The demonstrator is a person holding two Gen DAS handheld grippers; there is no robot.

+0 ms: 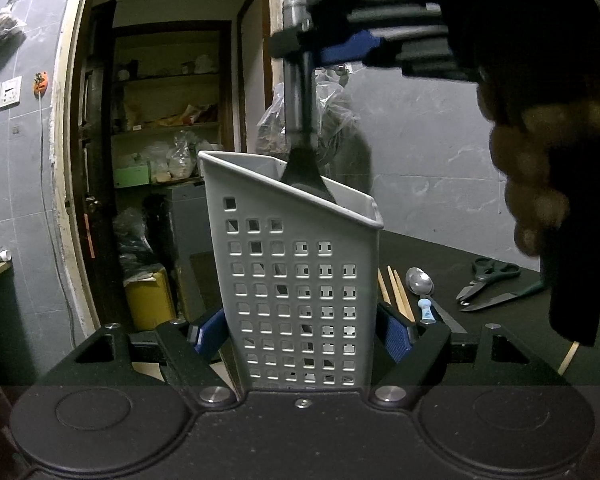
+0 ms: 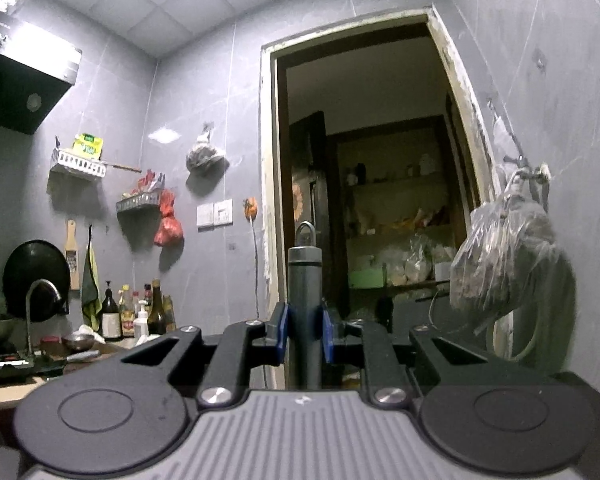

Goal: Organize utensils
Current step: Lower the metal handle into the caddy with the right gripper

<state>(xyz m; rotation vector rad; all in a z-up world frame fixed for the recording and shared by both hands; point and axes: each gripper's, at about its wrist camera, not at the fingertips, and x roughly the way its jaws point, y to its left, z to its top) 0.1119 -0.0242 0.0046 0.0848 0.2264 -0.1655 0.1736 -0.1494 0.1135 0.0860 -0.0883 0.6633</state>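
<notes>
Between left gripper pads: grey utensil holder, clamped. Above it, right gripper pinching spatula handle, blade partly inside holder. Risk: blade snagging rim, tipping holder. Right of holder, on tabletop: chopsticks, spoon, scissors.

I can't see the bottom of the gray holder; my left gripper's body covers it. The dark utensil goes down inside the holder, so its lower end is hidden behind the wall. The 2 chopsticks and the spoon near the table's near edge are cut off by a blue pad. A blurry hand hides part of the scissors. In the right wrist view, the utensil's lower part drops behind the gripper body.
</notes>
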